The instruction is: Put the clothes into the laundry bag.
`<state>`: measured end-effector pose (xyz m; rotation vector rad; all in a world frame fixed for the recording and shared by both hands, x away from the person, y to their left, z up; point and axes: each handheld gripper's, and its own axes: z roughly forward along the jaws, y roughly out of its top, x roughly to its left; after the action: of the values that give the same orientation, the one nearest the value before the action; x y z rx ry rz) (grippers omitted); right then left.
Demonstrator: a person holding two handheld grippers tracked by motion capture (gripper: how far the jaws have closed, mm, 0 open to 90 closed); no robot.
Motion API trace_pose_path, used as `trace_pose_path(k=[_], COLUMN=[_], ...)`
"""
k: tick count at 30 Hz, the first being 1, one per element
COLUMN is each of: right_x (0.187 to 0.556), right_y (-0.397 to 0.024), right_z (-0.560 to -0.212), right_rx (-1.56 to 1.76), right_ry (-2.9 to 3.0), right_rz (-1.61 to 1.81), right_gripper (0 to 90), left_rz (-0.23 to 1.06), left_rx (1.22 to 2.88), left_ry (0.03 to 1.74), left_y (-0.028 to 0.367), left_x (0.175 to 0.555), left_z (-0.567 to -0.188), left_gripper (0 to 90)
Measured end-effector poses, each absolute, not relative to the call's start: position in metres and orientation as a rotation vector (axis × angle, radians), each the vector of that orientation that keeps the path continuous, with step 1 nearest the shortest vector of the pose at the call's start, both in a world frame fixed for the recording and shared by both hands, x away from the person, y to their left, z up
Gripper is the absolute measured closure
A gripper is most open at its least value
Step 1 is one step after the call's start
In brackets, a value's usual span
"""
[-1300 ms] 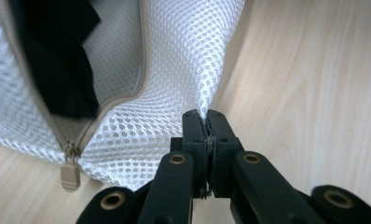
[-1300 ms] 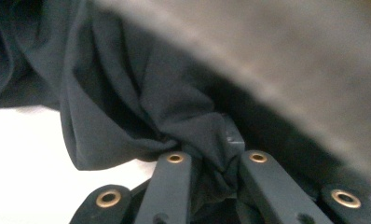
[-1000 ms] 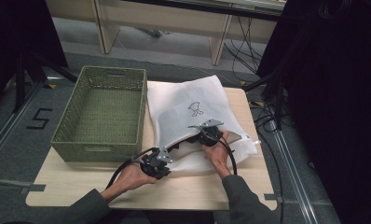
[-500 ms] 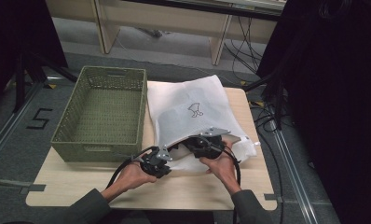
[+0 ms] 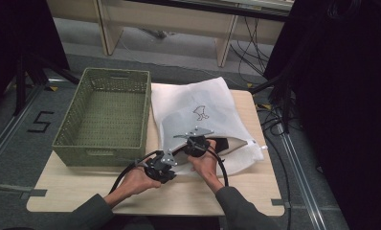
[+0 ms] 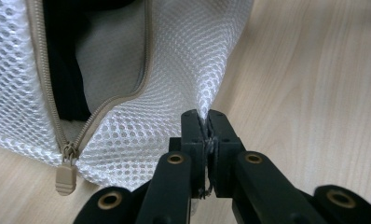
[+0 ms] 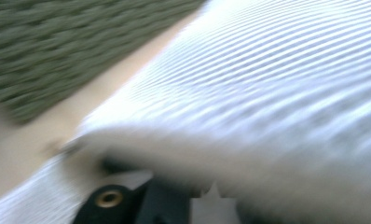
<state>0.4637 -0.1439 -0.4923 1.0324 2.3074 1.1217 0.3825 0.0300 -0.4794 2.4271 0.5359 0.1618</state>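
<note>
A white mesh laundry bag [image 5: 198, 103] with a small printed mark lies on the wooden table [image 5: 255, 191], its zippered mouth open toward me. Something dark [image 5: 222, 143] sits inside it, also seen through the gap [image 6: 67, 70]. My left gripper [image 5: 173, 158] is shut on the bag's corner; the mesh [image 6: 174, 60] is pinched between its jaws [image 6: 207, 126], and the beige zipper pull [image 6: 65, 177] hangs just left of them. My right gripper [image 5: 196, 145] is at the bag's upper lip, shut. In its blurred view the mesh [image 7: 267, 93] folds over its jaws [image 7: 193, 200].
A green woven basket [image 5: 69, 148] stands empty on the table's left half, touching the bag's left side; its wall [image 7: 58, 46] passes behind the mesh. Bare table runs along the front edge. Cables and shelf legs lie on the floor beyond.
My right gripper has slid left along the bag's open mouth, closer to the left gripper. The left gripper has kept its hold in place.
</note>
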Motion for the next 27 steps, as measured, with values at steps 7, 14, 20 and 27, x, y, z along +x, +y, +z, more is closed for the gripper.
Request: trace_pose_path(k=[7,14,20,27], right_x=[0.484,0.463,0.432,0.436], right_y=[-0.149,-0.157,-0.200,-0.224], right_z=[-0.497,-0.477,-0.461,-0.480], right_rx=[1.042,1.019,1.059,1.233], right_ry=[2.222,2.316,2.330,2.360], right_rz=[1.053,1.082,1.085,1.003], right_gripper=[89.3,65.9,59.8,53.4], left_rz=[0.151,0.179,0.188,0.199], left_rx=[2.434,2.447,2.425,2.442], left_ry=[0.537,0.523,0.560,0.534], left_y=[0.029,0.032,0.033,0.033], left_x=[0.380,0.383,0.380,0.381], left_z=[-0.481,-0.478,-0.479,-0.478], left_gripper=[86.7,86.4,86.3,86.4])
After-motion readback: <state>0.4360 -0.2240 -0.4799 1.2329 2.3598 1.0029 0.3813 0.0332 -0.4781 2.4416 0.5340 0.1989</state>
